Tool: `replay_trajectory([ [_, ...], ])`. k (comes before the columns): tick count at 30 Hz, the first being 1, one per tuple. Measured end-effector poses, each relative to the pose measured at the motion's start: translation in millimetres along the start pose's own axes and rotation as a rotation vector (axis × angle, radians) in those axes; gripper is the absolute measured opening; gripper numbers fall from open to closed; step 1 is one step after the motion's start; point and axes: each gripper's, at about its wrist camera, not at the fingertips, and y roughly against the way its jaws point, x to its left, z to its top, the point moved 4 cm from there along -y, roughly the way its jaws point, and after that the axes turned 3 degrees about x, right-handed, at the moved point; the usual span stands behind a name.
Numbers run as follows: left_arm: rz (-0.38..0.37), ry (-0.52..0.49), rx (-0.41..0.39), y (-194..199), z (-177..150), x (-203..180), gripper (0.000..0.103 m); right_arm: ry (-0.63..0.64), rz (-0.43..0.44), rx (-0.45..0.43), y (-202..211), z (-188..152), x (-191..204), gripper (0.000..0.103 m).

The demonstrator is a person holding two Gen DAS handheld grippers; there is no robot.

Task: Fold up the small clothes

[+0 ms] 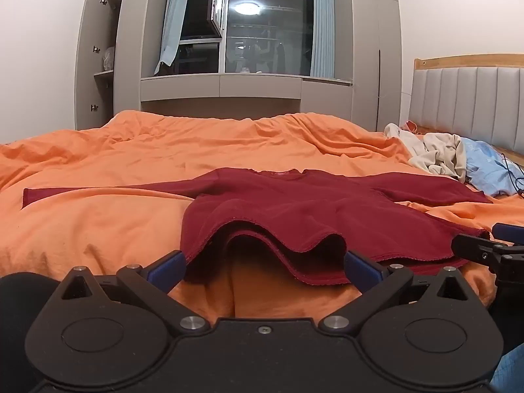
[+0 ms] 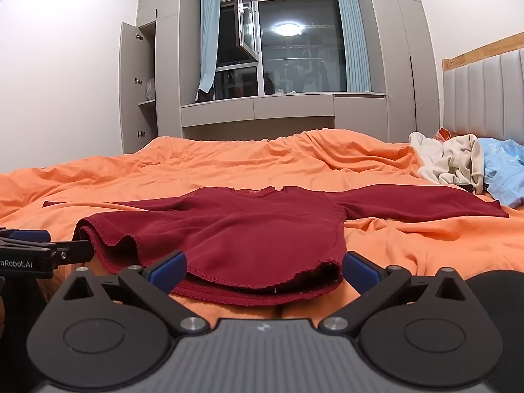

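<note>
Left gripper (image 1: 263, 268) spread wide, empty, at the hem of the dark red shirt (image 1: 314, 216); right gripper (image 2: 263, 268) just as wide and empty, at the hem's other end. The shirt lies flat on the orange bedspread (image 2: 229, 167), sleeves stretched out sideways. Near the headboard (image 2: 484, 98), cream and blue clothes (image 2: 458, 163) sit heaped.

We see our left gripper (image 1: 263, 267) all black, our right gripper (image 2: 263, 267) black with a grey ribbed top, both with blue pads (image 2: 168, 270), silver screws, and white lettering.
</note>
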Motion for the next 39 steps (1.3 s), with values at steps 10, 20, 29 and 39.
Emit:
replay_trajectory([
  [10, 0.000, 0.003, -0.002, 3.5, -0.5, 2.5, 0.102, 0.000, 0.002, -0.001, 0.1, -0.2, 0.0, 0.103],
  [20, 0.001, -0.001, 0.007, -0.2, -0.2, 0.0, 0.102, -0.002, 0.002, 0.001, 0.0, -0.4, 0.3, 0.103],
  [29, 0.001, -0.001, 0.008, -0.2, -0.2, 0.0, 0.103, -0.001, 0.001, 0.002, 0.0, -0.5, 0.7, 0.103],
  [39, 0.002, -0.001, 0.009, -0.1, -0.4, -0.1, 0.102, -0.002, 0.001, 0.003, 0.2, -0.4, 0.9, 0.103],
])
